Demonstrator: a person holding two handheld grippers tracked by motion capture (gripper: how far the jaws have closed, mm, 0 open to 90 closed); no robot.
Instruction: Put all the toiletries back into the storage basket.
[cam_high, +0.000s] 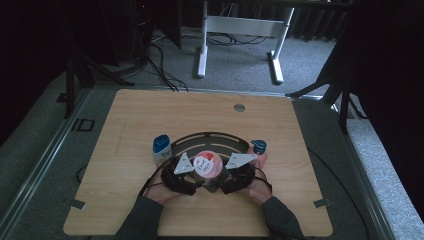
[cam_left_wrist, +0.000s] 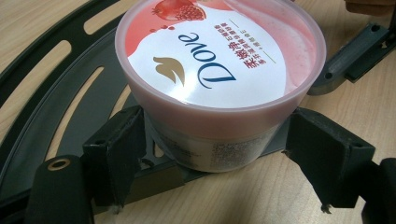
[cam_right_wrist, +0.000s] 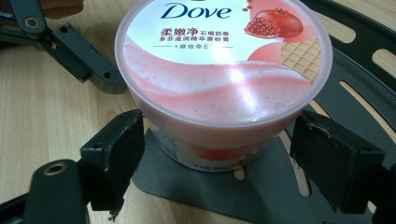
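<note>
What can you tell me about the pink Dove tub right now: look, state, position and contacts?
The Dove tub is a round, squat container of pink, seemingly plastic material with its lid on. The lid is printed white and pink, with blue Dove lettering, Chinese text, a pomegranate and a wafer. It stands upright on a dark slotted plate on the wooden table. The left gripper and the right gripper each straddle its lower wall with jaws open; whether any pad touches it is unclear.

Overhead forward-down; gripper views close, opposite sides of tub (cam_left_wrist: 219, 70).

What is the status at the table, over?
Left claw open, astride the pink tub. Right claw open, same tub. Tub on dark rack. Nothing blocking.
</note>
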